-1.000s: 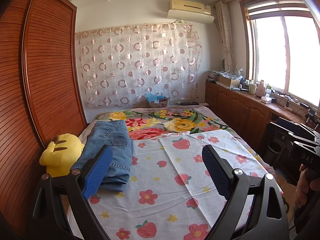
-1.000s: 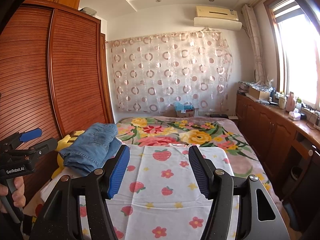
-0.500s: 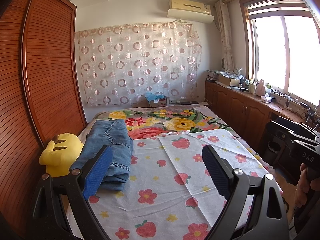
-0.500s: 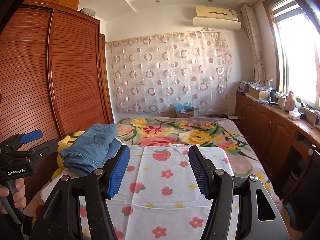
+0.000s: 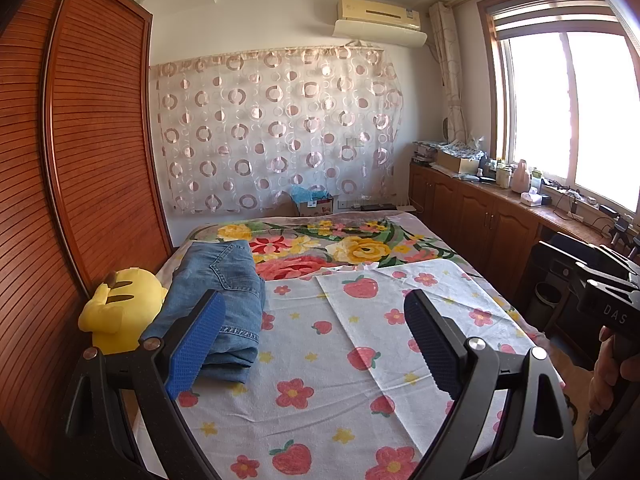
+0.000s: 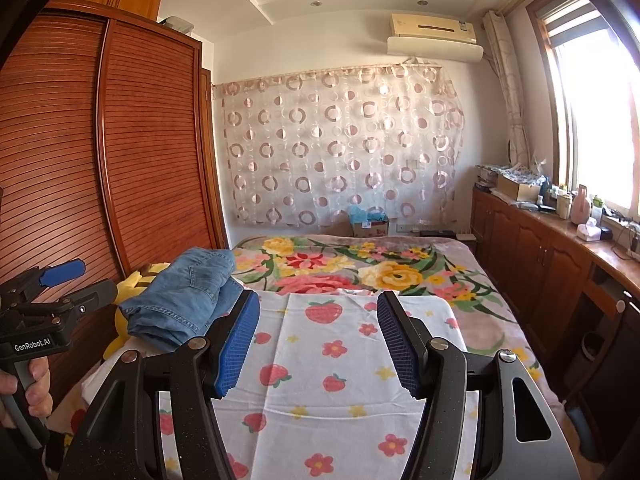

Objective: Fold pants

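Observation:
Folded blue jeans [image 5: 224,300] lie in a stack on the left side of the bed, on the strawberry-print sheet [image 5: 328,360]. They also show in the right wrist view [image 6: 188,296]. My left gripper [image 5: 314,340] is open and empty, held above the near part of the sheet, its left pad in front of the jeans' near edge. My right gripper [image 6: 318,340] is open and empty, to the right of the jeans above the sheet. Neither touches the jeans.
A yellow plush toy [image 5: 120,308] sits left of the jeans against the wooden wardrobe [image 5: 80,180]. A floral blanket [image 5: 340,244] covers the far bed. Wooden cabinets [image 6: 540,256] with clutter line the right wall under the window. Each view shows the other hand-held gripper at its edge.

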`<state>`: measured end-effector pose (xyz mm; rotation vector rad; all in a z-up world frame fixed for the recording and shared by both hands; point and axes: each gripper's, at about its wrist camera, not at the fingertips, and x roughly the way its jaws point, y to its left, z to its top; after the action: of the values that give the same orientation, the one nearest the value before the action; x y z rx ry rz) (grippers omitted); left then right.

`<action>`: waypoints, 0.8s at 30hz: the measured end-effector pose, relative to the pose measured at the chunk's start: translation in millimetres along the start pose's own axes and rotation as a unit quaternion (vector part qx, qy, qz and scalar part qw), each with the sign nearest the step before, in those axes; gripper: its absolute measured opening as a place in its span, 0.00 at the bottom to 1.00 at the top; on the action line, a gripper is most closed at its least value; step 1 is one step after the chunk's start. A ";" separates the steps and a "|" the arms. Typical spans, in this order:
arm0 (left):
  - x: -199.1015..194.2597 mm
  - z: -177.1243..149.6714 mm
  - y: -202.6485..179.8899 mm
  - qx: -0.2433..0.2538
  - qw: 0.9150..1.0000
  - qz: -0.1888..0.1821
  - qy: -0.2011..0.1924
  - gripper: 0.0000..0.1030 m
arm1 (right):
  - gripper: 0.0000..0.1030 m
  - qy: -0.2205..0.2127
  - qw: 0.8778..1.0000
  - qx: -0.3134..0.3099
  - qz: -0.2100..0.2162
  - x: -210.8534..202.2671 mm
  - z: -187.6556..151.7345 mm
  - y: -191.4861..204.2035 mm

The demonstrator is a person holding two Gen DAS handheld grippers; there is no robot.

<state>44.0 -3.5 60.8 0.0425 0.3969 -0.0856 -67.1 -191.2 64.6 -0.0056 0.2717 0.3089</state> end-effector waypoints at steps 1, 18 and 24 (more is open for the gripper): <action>0.0 0.8 -0.8 0.000 1.000 0.000 0.000 0.89 | 0.61 0.000 1.000 0.000 0.000 0.2 0.3 -0.3; -0.5 0.8 -1.5 0.000 1.000 0.000 0.000 0.89 | 0.61 0.000 1.000 -0.001 -0.001 -0.2 -1.0 -0.4; -0.6 0.2 -1.0 0.000 1.000 0.000 -0.001 0.89 | 0.62 -0.001 1.000 0.000 -0.001 -1.5 -1.6 1.8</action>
<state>43.4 -4.4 61.2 0.0421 0.3943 -0.0863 -69.5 -190.0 63.5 -0.0054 0.2701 0.3067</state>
